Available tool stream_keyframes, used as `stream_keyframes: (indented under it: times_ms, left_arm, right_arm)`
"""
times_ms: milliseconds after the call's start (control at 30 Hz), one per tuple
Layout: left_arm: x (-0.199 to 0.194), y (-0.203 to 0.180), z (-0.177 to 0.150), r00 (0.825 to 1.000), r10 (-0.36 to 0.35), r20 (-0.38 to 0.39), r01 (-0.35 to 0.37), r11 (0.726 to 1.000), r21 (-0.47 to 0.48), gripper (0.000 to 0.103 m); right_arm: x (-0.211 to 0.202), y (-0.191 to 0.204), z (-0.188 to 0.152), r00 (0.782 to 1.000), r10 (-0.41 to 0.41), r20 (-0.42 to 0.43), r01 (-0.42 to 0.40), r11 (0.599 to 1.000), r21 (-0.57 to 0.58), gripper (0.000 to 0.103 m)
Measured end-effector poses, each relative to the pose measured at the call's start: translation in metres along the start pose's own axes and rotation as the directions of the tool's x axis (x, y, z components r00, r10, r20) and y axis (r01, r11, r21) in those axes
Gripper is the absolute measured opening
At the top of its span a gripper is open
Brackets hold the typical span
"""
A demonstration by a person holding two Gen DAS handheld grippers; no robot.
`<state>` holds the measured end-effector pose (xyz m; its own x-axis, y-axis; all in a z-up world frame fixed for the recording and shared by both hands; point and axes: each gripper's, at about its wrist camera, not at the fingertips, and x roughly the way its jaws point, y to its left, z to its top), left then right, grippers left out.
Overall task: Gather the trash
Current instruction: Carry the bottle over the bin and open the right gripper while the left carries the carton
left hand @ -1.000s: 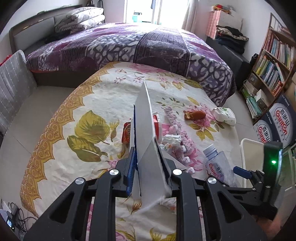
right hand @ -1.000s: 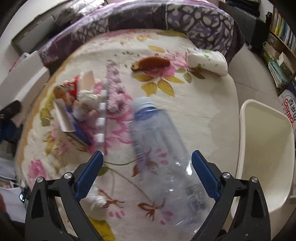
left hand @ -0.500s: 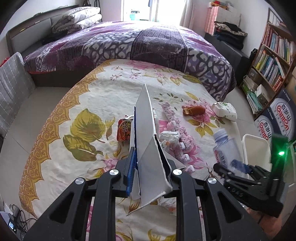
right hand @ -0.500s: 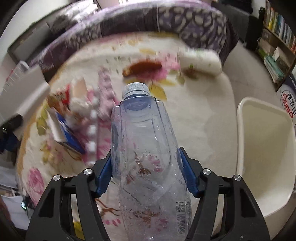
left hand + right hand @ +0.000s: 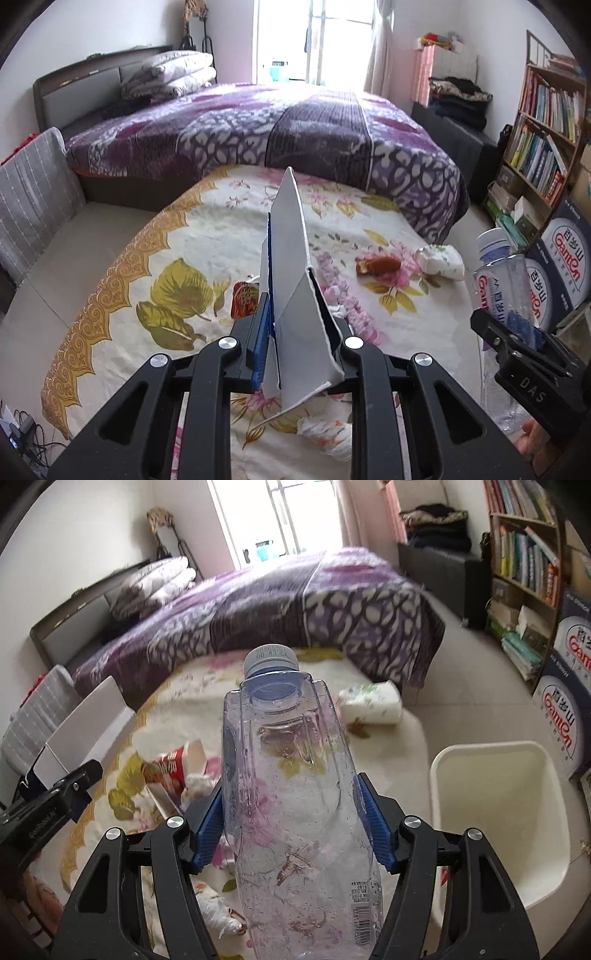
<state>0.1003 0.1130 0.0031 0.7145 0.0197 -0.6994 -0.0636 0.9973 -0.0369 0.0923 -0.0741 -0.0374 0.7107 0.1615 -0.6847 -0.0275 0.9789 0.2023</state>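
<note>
Our right gripper point(image 5: 291, 827) pinches a clear plastic water bottle with a pale blue cap point(image 5: 295, 812), centre frame, left of the cream plastic bin point(image 5: 495, 812). Our left gripper point(image 5: 297, 343) clamps a flattened white cardboard box point(image 5: 295, 295), centre frame, above the floral cloth point(image 5: 177, 258).

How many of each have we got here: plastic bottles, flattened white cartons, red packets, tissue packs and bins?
Plastic bottle: 1
Flattened white carton: 1
Red packet: 1
Tissue pack: 1
White bin: 1
Total: 5
</note>
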Motion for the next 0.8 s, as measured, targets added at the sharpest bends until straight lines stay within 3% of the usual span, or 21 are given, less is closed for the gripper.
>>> stream_keyframes:
  times_ms: [333, 800]
  left_arm:
    - [-0.008, -0.027, 0.001, 0.998, 0.01, 0.061, -0.009, 1.0, -0.011, 0.022]
    - [-0.01, -0.089, -0.009, 0.995, -0.061, 0.074, 0.056, 0.996, 0.072, 0.022]
  right_arm:
    - [-0.028, -0.014, 0.002, 0.988, -0.09, 0.124, 0.09, 0.996, 0.006, 0.063]
    - [-0.044, -0.048, 0.0, 0.974, -0.185, 0.131, 0.182, 0.983, 0.036, 0.063]
